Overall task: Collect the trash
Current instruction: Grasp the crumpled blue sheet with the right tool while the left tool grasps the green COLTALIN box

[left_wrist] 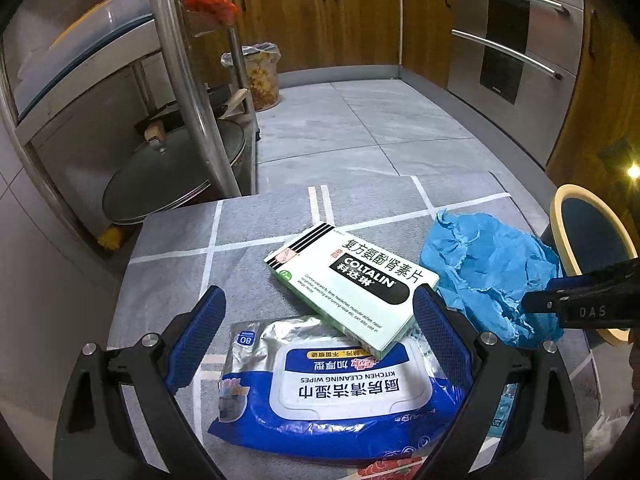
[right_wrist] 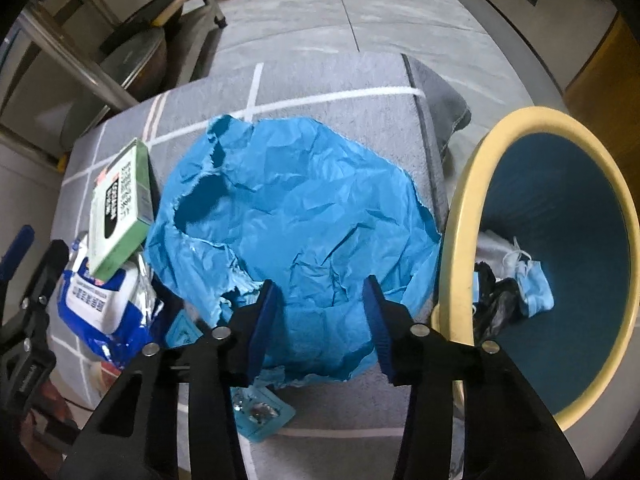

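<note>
A: Paper first, the crumpled blue paper sheet (right_wrist: 296, 216). It lies on the grey table mat (left_wrist: 248, 224), just beside the yellow-rimmed trash bin (right_wrist: 460, 216). I judge it very light and soft; it should crush under any squeeze, and its torn edges could rip. The near rumpled edge looks like the best place to pinch.

B: And the right gripper (right_wrist: 324, 320)?

A: Spread wide, holding nothing. Its blue fingers (right_wrist: 262, 320) straddle that near edge, though I cannot tell whether they touch it.

B: The left gripper (left_wrist: 320, 340)?

A: Also released, empty, jaws apart on either side of the kitchen wipes pack (left_wrist: 332, 384). That pack is a soft, slick foil pouch, likely to slip; grip it across its width. A Coltalin medicine box (left_wrist: 352, 284) rests tilted on the pack's far end. The box is stiff card and probably light, so take it by its long sides.

B: Count?

A: One paper sheet, one box, one wipes pack, one blue blister card (right_wrist: 262, 414) half under the paper, one bin. Inside the bin are one blue face mask (right_wrist: 534, 284) and something black, unclear.
</note>
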`<act>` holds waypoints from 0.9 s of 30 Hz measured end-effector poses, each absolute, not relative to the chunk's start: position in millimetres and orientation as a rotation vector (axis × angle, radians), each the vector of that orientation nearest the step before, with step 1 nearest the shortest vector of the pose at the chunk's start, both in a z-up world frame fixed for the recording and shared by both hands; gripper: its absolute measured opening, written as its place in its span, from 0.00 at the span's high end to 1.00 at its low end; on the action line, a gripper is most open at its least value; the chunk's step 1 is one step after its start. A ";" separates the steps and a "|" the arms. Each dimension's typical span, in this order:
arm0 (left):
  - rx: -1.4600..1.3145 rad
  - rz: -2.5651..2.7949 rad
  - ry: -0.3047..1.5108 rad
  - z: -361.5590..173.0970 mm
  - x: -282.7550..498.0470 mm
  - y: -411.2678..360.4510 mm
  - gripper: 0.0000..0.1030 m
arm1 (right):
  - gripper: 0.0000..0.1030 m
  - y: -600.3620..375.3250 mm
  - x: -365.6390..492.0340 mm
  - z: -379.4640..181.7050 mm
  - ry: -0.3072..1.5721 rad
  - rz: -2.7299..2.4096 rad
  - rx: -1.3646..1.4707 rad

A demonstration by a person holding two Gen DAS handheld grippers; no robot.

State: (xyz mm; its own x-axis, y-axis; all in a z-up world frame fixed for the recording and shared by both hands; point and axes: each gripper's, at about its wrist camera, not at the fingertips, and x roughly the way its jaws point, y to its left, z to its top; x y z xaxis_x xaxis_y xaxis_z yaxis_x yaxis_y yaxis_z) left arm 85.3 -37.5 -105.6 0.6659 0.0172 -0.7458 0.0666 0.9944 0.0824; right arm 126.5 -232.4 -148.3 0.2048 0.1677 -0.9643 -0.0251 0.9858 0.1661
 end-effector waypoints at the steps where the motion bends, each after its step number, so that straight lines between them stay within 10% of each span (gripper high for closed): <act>1: 0.106 -0.028 0.843 -105.9 85.8 -37.9 0.10 | 0.62 -232.0 126.4 -150.8 1.367 0.136 0.117; 13: 0.101 -0.035 0.846 -107.5 87.6 -38.1 0.10 | 0.84 -233.8 127.7 -149.4 1.365 0.122 0.119; 27: 0.010 -0.004 0.877 -109.3 102.0 -51.0 0.10 | 0.86 -268.4 136.4 -100.2 1.224 0.091 0.241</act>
State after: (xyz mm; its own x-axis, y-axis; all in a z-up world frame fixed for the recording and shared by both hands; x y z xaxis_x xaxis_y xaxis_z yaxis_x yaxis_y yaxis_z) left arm 102.0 -51.0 -109.3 0.6393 0.0008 -0.7689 0.0072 1.0000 0.0070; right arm 136.4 -268.4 -100.2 0.3397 0.1984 -0.9194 0.0605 0.9709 0.2319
